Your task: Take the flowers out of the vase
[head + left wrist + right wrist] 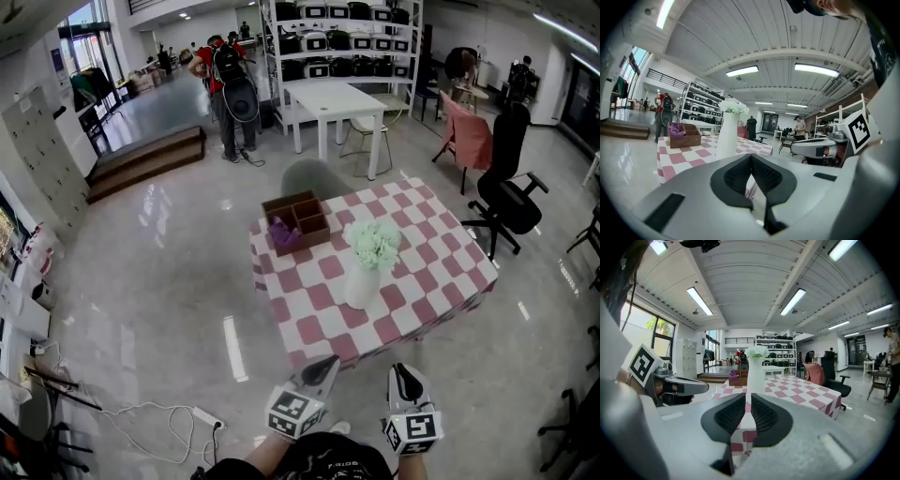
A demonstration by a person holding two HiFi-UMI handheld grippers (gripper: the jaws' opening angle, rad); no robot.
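Left gripper (328, 362) and right gripper (401, 371) are closed, empty; better open one before reaching the flowers (373, 242) in the vase (362, 284) at 12 o'clock.

One counter (441, 272) carries one vase (361, 284), one bunch of flowers (374, 244) and one box (317, 225) with one purple item (281, 230). Two grippers show: left gripper (323, 367), right gripper (404, 375). Behind stand one white table (333, 97) and one black office chair (511, 187).
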